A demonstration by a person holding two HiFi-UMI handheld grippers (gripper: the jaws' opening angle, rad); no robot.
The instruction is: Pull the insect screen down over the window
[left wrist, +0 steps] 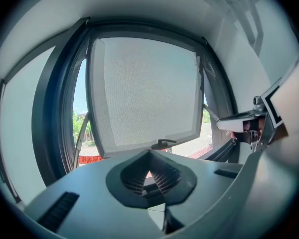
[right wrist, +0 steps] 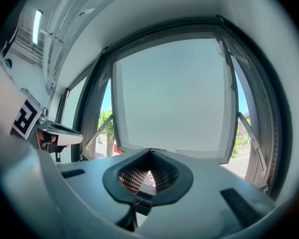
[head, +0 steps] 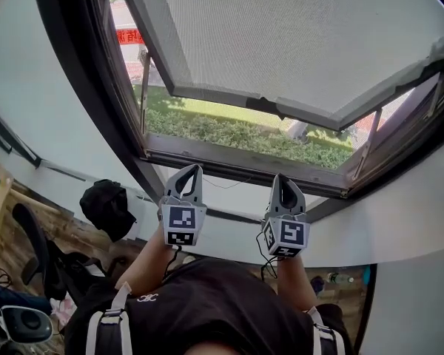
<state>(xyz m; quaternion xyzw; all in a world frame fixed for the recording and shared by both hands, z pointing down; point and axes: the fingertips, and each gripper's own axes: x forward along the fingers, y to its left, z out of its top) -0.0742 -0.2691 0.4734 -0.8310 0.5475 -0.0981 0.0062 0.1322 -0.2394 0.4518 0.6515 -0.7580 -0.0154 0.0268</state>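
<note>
Two closed, empty grippers held up before a half-lowered screen

The left gripper (head: 194, 170) and right gripper (head: 279, 180) sit side by side, each with its jaws pressed together on nothing, pointing at the window sill (head: 244, 167) just beyond them. Farther off, the insect screen (head: 296, 35) covers the upper part of the window. Its lower edge hangs well above the sill, and a hedge (head: 229, 130) shows through the gap.
</note>
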